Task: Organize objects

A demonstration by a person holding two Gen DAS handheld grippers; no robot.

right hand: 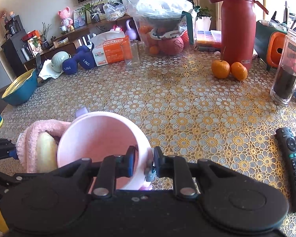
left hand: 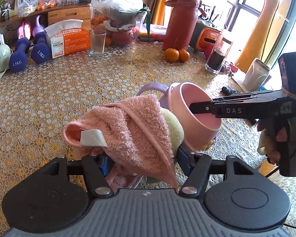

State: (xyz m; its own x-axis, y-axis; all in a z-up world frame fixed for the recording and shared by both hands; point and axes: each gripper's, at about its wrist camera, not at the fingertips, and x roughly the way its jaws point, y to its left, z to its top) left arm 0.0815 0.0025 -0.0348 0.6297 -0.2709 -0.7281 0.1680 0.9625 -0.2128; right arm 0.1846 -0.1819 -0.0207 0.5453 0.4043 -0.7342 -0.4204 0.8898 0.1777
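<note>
1. I'm looking across a tabletop (right hand: 187,106) covered in a gold-and-white floral lace cloth, with a sunlit window off to the right and a low wooden sideboard behind.
2. Near my end, a pink cup (right hand: 100,138) is tipped so its mouth faces me, a lilac handle showing behind it.
3. My right tongs (right hand: 144,161) are drawn narrow and pinch the cup's rim, one finger inside the wall and one outside.
4. Pressed against the cup's left side is a pink towel (left hand: 132,126) bundled around something pale yellow (left hand: 174,126).
5. My left tongs (left hand: 146,158) stand about half wide with the towel bundle between them; their pads are covered by the cloth, so I cannot tell if they press it.
6. Farther out, two oranges (right hand: 229,69) sit touching at the foot of a tall red flask (right hand: 237,25).
7. A clear tumbler (right hand: 132,53) stands just beside an orange tissue box (right hand: 110,53), with blue dumbbells (right hand: 77,61) to its left.
8. Two remote controls (right hand: 295,158) lie at my right edge.
</note>
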